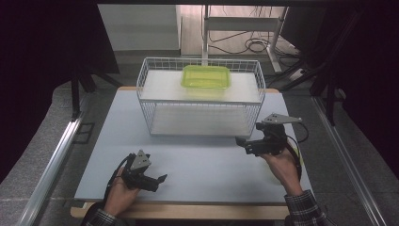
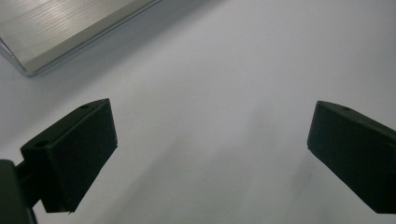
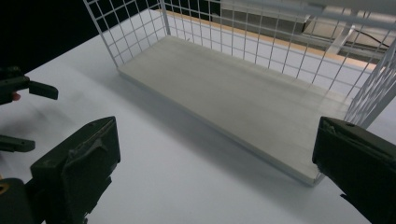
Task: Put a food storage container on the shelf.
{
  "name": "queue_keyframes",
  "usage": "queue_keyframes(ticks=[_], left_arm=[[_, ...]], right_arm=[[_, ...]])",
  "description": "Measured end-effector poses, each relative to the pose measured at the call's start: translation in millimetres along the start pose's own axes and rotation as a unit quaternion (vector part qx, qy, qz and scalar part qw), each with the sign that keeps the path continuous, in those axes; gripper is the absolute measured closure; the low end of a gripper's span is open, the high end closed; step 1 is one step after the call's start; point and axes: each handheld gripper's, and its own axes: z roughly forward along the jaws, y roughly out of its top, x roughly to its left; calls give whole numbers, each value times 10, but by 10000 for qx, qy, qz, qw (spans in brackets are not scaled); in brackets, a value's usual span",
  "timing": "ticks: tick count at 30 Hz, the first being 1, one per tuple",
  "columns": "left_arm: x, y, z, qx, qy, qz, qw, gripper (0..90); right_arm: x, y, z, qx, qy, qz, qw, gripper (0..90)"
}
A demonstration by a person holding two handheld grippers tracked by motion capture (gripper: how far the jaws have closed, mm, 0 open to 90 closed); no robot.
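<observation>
Nearest the person, the left gripper (image 1: 157,181) is hovering low over the front left part of the worktop (image 1: 202,169), its jaws standing wide apart with nothing between them; the hand is wrapping the grip from below and the jaws are pointing toward the middle of the table, which looks like a waiting pose that is keeping that side out of the way. Farther in, near the right edge, the right gripper (image 1: 245,143) is being held higher, its jaws also spread wide and empty, and it is aiming at the open front of the white wire rack (image 1: 141,80), likely to line up a reach. The rack is standing toward the back edge, and the green container (image 1: 206,76) is sitting centred on its upper shelf (image 1: 160,89), well apart from both grippers, while the lower shelf (image 3: 224,88) is lying bare.
</observation>
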Motion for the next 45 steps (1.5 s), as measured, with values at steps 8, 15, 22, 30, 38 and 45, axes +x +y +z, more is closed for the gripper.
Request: queue_keyframes(ticks=[8,15,22,30,38,45], left_arm=[[-5,-1,8,25,14,20,10000,16],[-10,-1,9,53,13,38,10000,16],[-14,0,11,54,30,48,10000,16],[-21,1,12,73,39,92,9999,17],[-31,1,20,114,24,123,9999,16],[-41,3,29,155,40,171,9997,16]], right_arm=[[33,-206,29,84,-43,12,10000,25],[57,-387,70,145,-126,-35,9998,26],[85,-563,134,279,-129,-62,9995,27],[139,-743,193,439,-71,-124,9989,27],[173,-923,289,788,-43,-238,9966,26],[151,-941,290,905,-105,-100,9958,26]])
